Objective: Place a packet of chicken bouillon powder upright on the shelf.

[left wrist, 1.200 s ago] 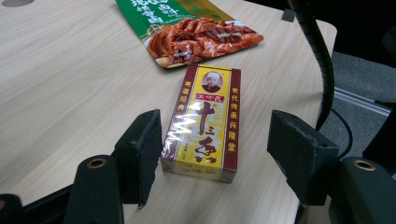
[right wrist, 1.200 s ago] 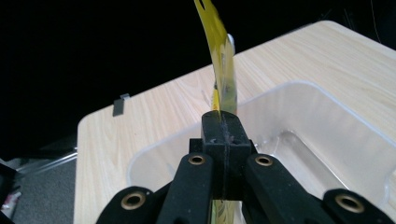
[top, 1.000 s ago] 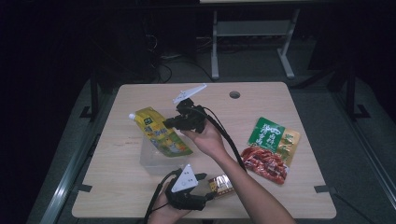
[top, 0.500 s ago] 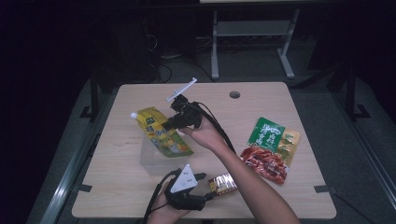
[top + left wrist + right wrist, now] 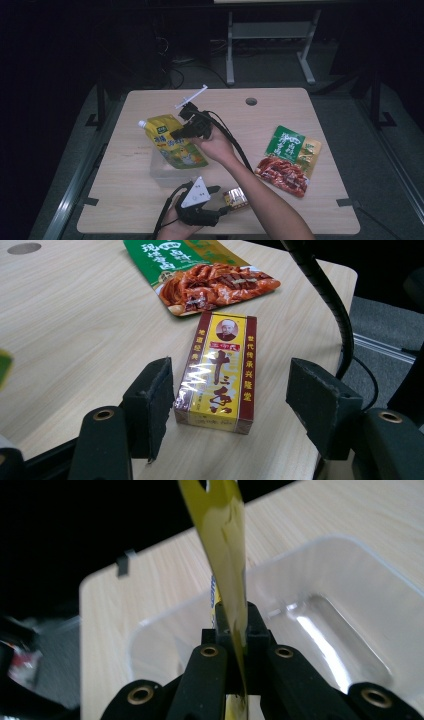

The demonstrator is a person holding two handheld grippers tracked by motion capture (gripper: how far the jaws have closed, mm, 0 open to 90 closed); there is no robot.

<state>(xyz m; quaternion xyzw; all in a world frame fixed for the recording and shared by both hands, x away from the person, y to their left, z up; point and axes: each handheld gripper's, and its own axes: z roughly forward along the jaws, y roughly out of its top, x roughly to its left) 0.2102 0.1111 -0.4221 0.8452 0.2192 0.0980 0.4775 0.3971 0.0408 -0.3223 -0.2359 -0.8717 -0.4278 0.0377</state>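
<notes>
My right gripper [image 5: 180, 134] is shut on the edge of a yellow spouted pouch [image 5: 172, 142] and holds it tilted over a clear plastic tub [image 5: 165, 175]. Its jaws have just been closing, with the pouch's thin edge [image 5: 222, 530] pinched between them above the tub [image 5: 325, 620]. My left gripper [image 5: 219, 200] rests near the table's front edge. In the left gripper view its jaws stand open on either side of a small yellow-and-red box [image 5: 220, 372], with the pads [image 5: 155, 390] clear of it. From above, the box [image 5: 236, 197] lies just right of that gripper.
A green-and-red snack packet [image 5: 290, 160] lies at the right of the wooden table [image 5: 325, 110], just beyond the box in the left gripper view [image 5: 210, 275]. A cable hole [image 5: 251, 101] sits near the far edge. The right gripper's black cable [image 5: 330, 300] trails past the box.
The right gripper has shifted slightly left and rolled, its top plate turning edge-on, with the pouch still over the tub. The left gripper and the box have stayed put.
</notes>
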